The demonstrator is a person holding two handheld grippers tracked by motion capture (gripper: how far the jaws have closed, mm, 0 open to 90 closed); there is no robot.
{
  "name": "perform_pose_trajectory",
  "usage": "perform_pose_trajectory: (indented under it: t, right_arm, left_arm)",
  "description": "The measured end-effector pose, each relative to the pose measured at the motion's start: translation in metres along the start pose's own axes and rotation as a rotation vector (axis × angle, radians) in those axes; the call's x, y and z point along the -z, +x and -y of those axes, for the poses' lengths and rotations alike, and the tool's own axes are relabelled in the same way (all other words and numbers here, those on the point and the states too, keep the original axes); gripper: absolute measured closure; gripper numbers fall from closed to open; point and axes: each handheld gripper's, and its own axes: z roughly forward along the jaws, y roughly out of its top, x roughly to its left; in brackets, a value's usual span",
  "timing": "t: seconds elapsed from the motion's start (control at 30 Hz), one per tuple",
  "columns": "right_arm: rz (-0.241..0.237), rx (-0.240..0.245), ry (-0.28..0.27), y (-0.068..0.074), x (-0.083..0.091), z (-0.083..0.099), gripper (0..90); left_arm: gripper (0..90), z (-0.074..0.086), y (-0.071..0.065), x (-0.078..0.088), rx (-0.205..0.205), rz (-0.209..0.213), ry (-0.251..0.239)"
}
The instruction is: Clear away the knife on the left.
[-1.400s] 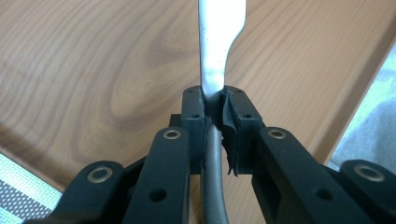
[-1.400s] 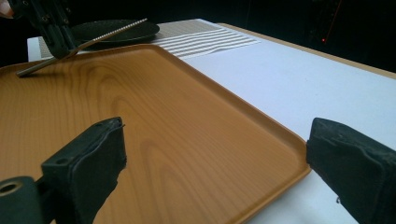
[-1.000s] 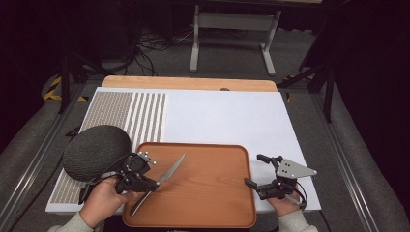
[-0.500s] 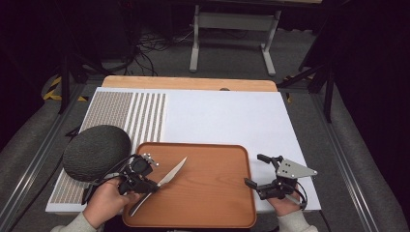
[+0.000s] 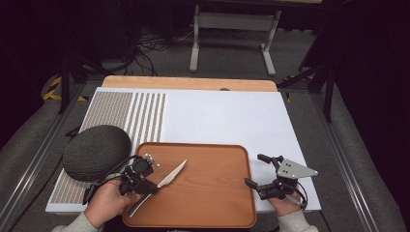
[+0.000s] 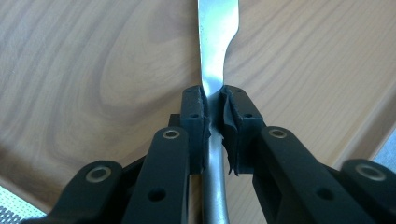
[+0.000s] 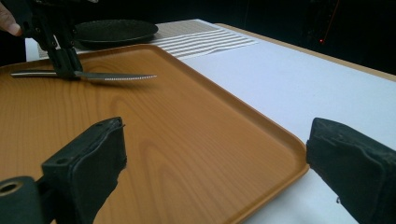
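A steel table knife (image 5: 170,175) with a serrated blade (image 7: 116,76) hangs just above a brown wooden tray (image 5: 212,198) at its left side. My left gripper (image 5: 151,186) is shut on the knife where handle meets blade (image 6: 217,28), its pads (image 6: 196,105) pressed on both sides. The blade points toward the tray's middle and far side. My right gripper (image 5: 254,170) stands open at the tray's right edge (image 7: 280,140), with nothing between its jaws. From there my left gripper (image 7: 65,63) shows across the tray.
A dark round plate (image 5: 96,152) sits left of the tray, touching its corner region. A white mat (image 5: 227,116) with a striped and dotted section (image 5: 145,113) covers the table. The wooden table edge (image 5: 188,83) runs along the far side.
The left gripper and knife have shifted slightly, with the blade tip dipping a little toward the tray. The right gripper has stayed put.
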Motion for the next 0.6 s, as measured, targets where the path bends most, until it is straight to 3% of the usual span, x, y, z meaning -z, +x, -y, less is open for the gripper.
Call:
perform_pose_trajectory:
  t: [0.5, 0.53, 0.6]
  right_arm:
    - [0.004, -0.001, 0.009, 0.0013, 0.001, 0.0006, 5.5]
    - [0.002, -0.001, 0.006, 0.0014, 0.0008, 0.0005, 5.5]
    - [0.001, 0.001, 0.005, 0.0015, 0.001, 0.0004, 5.5]
  left_arm:
    - [78.2, -0.0003, -0.0024, 0.0005, -0.037, -0.023, 0.003]
    - [76.2, -0.0002, -0.0028, 0.0016, -0.029, -0.02, 0.006]
    - [69.3, -0.0001, -0.003, 0.0048, -0.052, -0.023, -0.007]
